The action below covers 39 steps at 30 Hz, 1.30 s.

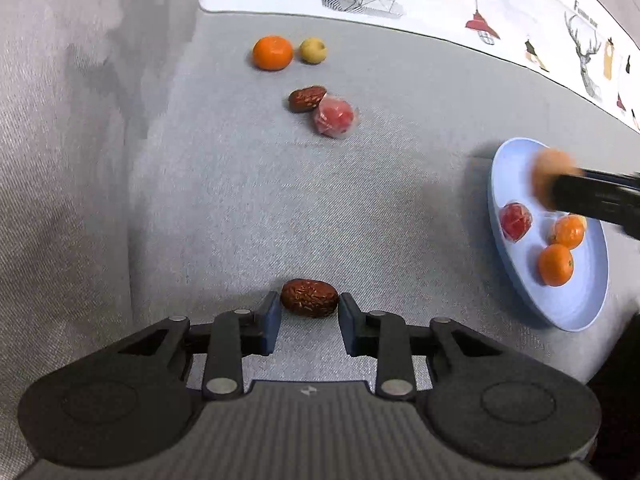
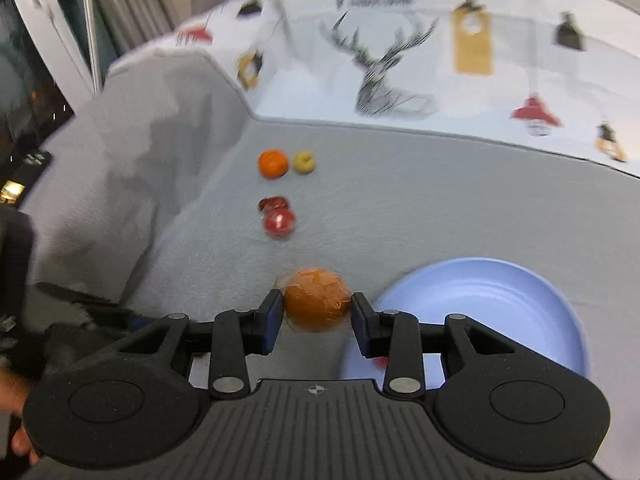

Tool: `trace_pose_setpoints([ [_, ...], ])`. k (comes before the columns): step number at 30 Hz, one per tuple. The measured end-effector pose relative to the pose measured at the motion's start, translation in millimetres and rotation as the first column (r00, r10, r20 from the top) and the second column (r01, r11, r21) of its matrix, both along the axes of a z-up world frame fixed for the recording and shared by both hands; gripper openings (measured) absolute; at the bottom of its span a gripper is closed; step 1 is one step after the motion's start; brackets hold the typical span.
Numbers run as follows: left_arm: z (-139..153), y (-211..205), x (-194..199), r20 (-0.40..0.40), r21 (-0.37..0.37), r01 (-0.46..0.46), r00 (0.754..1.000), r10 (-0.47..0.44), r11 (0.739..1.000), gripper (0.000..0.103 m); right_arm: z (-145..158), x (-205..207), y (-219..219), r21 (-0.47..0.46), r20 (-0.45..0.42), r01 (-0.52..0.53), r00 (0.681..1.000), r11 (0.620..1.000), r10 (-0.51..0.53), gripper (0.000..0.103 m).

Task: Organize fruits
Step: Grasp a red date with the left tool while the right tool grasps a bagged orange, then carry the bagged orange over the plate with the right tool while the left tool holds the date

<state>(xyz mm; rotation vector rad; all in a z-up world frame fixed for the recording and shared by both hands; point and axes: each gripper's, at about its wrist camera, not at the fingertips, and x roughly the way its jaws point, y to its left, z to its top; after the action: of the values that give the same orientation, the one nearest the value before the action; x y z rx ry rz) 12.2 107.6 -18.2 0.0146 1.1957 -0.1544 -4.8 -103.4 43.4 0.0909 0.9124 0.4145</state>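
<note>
Left gripper: fingers narrow, bracketing a dried red date on the grey cloth, grip unconfirmed.
Right gripper: clamped a wrapped orange fruit, carried beside the blue plate for sorting.

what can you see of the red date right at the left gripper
The red date is a dark reddish-brown oval with wrinkled, slightly glossy skin, like a dried jujube. It lies on its side on the grey fabric, long axis running across the view, between the blue pads of the left gripper. The pads sit at its two ends; whether they press it or it is lifted cannot be told.
</note>
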Motion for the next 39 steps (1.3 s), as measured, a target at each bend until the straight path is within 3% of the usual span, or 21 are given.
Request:
trace_pose_setpoints([
  [5,6.0,-0.2,-2.6,0.038,-0.008,-0.013,0.999,0.014,1.000,0.034,23.5,-36.6,-50.8,-0.041,0.104,0.027,0.994,0.999,-0.022,0.039],
  [12,22.0,-9.0,-11.5,0.145,-0.034,0.002,0.989,0.003,0.999,0.034,30.9,-63.9,-123.6,-0.132,0.138,0.104,0.987,0.986,-0.086,0.039],
  [17,34.6,-13.6,-23.2,0.240,-0.034,0.020,0.971,-0.011,0.999,0.034,12.8,-82.4,-167.1,-0.087,0.089,0.164,0.984,0.983,-0.156,0.039],
  [19,38.8,-14.1,-27.8,0.270,-0.038,0.027,0.963,-0.016,0.999,0.034,9.0,-88.7,-178.4,-0.019,0.081,0.202,0.977,0.979,-0.199,0.039],
  [21,42.8,-15.2,-32.5,0.295,-0.042,0.038,0.955,-0.024,0.998,0.034,12.5,-93.9,-185.6,0.036,0.123,0.228,0.965,0.973,-0.230,0.039],
  [25,45.1,-17.5,-36.5,0.316,-0.032,0.050,0.948,-0.037,0.998,0.034,5.5,-89.2,-189.0,0.062,0.093,0.238,0.965,0.969,-0.243,0.039],
  [32,40.9,-26.5,-36.7,0.297,0.026,0.064,0.952,-0.069,0.998,0.034,2.4,-85.7,-178.1,0.016,0.092,0.182,0.979,0.983,-0.182,0.039],
  [39,37.9,-35.3,-41.2,0.280,0.062,0.090,0.954,-0.104,0.994,0.034,-1.9,-79.4,-177.9,0.003,0.055,0.185,0.981,0.983,-0.185,0.039],
])
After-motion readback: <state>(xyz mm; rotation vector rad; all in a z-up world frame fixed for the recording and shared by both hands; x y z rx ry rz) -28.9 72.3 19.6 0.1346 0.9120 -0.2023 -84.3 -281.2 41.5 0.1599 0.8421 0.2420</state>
